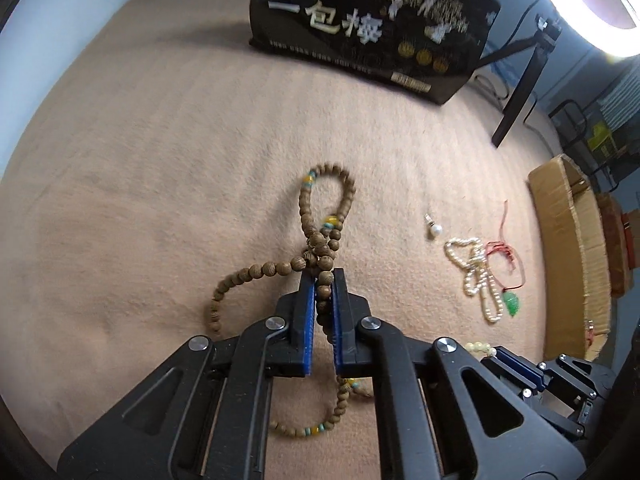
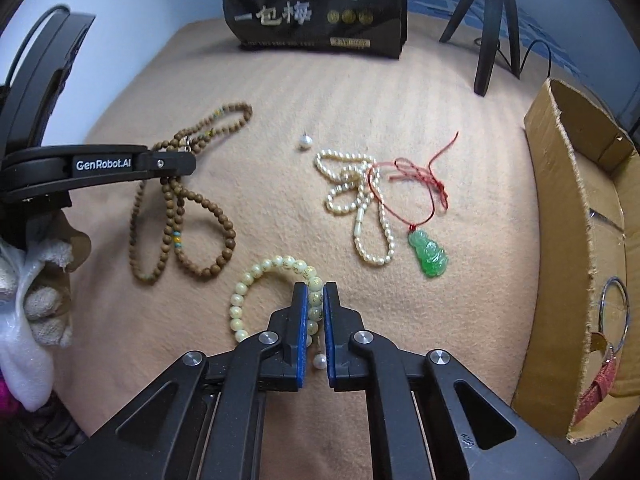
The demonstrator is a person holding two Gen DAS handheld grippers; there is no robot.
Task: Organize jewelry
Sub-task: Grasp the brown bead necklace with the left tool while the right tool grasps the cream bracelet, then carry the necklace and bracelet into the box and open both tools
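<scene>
My left gripper [image 1: 323, 274] is shut on a long brown wooden bead necklace [image 1: 306, 216] that loops on the beige cloth; the right wrist view shows the gripper [image 2: 188, 162] on the necklace [image 2: 222, 236]. My right gripper [image 2: 316, 288] is shut on a pale yellow bead bracelet [image 2: 256, 272] lying on the cloth. A pearl necklace [image 2: 360, 200], a green jade pendant [image 2: 430, 254] on a red cord and a single pearl pendant [image 2: 305, 142] lie to the right. The pearl necklace [image 1: 480, 276] and the jade pendant [image 1: 512, 302] also show in the left wrist view.
An open cardboard box [image 2: 568, 208] stands at the right edge, holding a metal ring [image 2: 614, 314] and a red strap. A black printed bag [image 2: 320, 8] stands at the back. Black tripod legs [image 2: 486, 40] stand at the back right.
</scene>
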